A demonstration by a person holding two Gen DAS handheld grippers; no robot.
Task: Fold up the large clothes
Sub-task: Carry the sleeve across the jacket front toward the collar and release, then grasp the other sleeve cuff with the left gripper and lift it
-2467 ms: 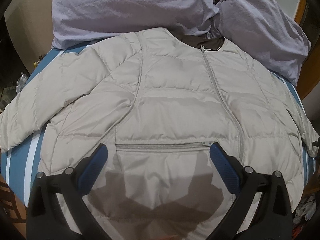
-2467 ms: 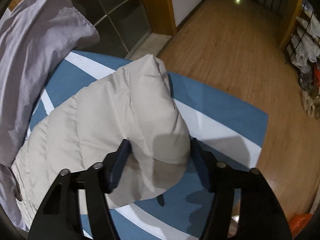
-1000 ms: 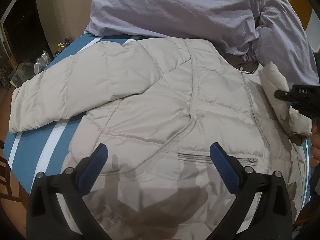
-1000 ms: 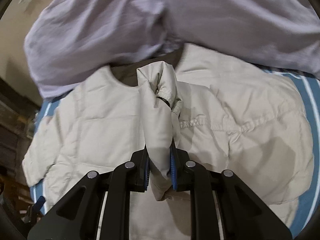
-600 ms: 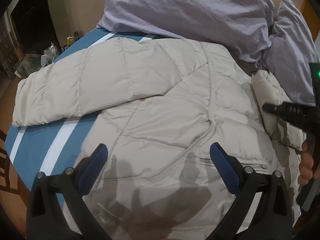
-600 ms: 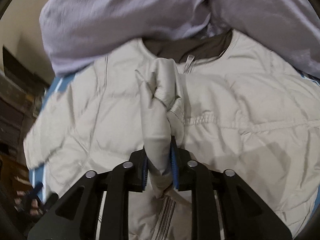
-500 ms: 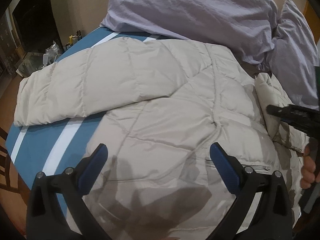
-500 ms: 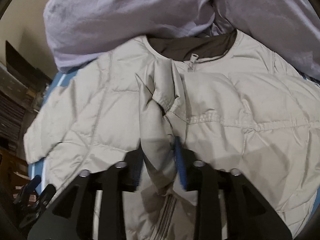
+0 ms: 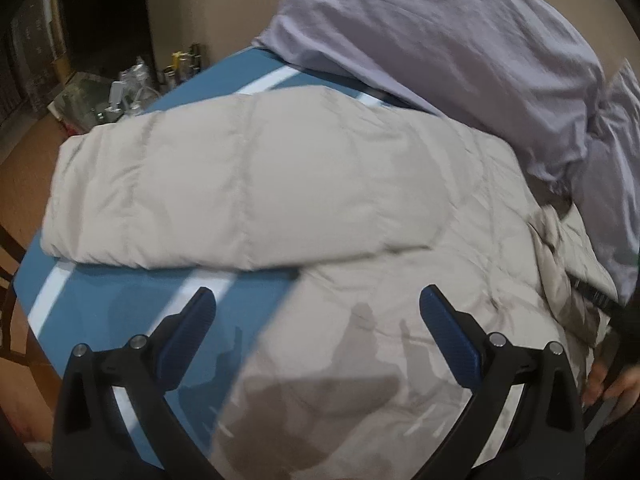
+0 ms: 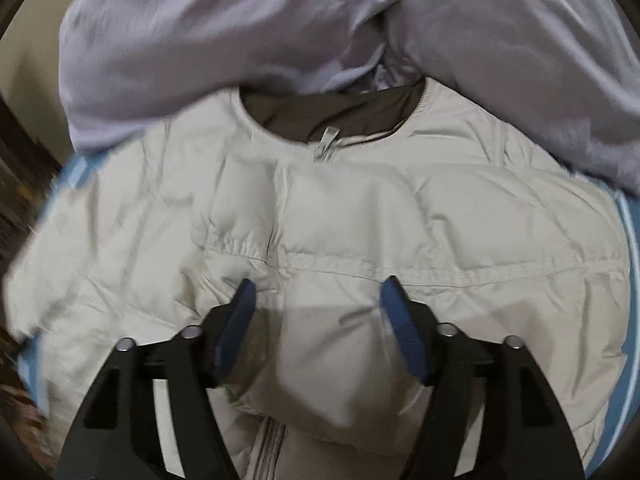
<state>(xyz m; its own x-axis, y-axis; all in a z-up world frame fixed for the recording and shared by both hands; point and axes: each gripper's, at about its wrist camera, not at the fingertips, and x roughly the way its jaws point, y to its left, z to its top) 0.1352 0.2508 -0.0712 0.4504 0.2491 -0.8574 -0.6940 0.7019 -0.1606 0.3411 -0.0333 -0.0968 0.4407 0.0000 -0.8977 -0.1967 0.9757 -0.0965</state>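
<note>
A beige puffer jacket [image 10: 440,240] lies front up on the blue striped bed [image 9: 120,312], its collar and zip pull [image 10: 326,140] at the far side. One sleeve [image 10: 332,340] is folded across the chest and lies between the fingers of my right gripper [image 10: 318,292]. Its jaws are opening and the pads stand apart from the fabric. The other sleeve [image 9: 240,192] stretches out to the left. My left gripper [image 9: 316,308] hovers open over the jacket's edge and bare bedspread, holding nothing. The right gripper [image 9: 596,298] shows at the left wrist view's right edge.
A crumpled lavender duvet [image 9: 440,40] is heaped behind the jacket and overlaps its shoulders [image 10: 240,32]. Small bottles and clutter [image 9: 120,92] stand beyond the bed's far left corner. A person's hand [image 9: 612,384] is at the right edge.
The right gripper's jaws have spread and let go of the folded sleeve, which now rests flat on the chest. The left gripper has shifted left, toward the outstretched sleeve.
</note>
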